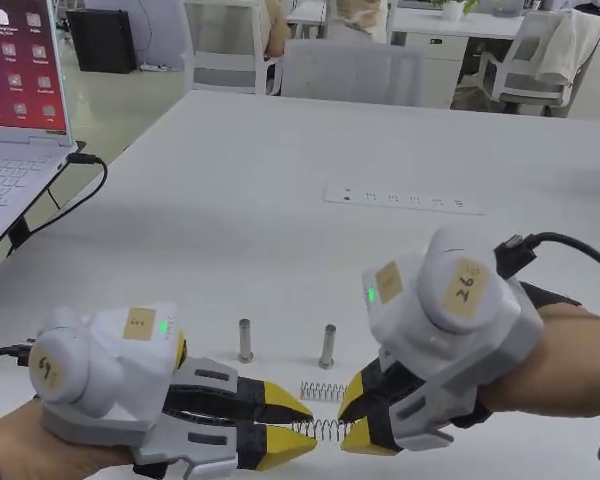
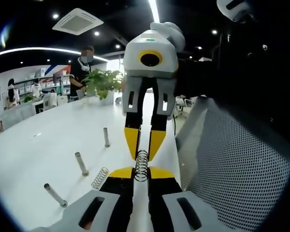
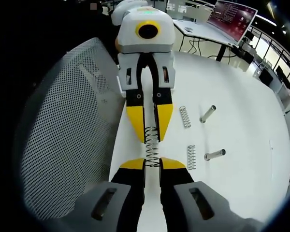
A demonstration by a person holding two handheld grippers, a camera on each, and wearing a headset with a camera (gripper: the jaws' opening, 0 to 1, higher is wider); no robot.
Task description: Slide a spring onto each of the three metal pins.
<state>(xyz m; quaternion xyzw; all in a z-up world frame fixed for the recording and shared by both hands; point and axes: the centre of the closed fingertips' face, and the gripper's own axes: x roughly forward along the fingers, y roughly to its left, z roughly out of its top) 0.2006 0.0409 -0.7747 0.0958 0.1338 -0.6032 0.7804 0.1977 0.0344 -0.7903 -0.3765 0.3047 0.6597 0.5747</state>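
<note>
A steel spring [image 1: 322, 430] spans the gap between my two grippers at the table's near edge, held at each end. My left gripper [image 1: 305, 428] is shut on one end and my right gripper [image 1: 352, 425] on the other. In the left gripper view the spring [image 2: 141, 165] runs from my own jaws to the right gripper [image 2: 144, 145]. Two upright metal pins [image 1: 245, 340] [image 1: 327, 346] stand just beyond, and a third pin [image 2: 54, 195] stands further along. A loose spring [image 1: 323, 391] lies near them; the right gripper view shows two loose springs [image 3: 184, 117] [image 3: 191, 157].
An open laptop [image 1: 15, 110] with a black cable [image 1: 80, 195] sits at the far left. A white power strip [image 1: 405, 199] lies mid-table. Office chairs [image 1: 525, 60] stand past the far edge. A mesh chair back [image 3: 63, 130] is close beside the grippers.
</note>
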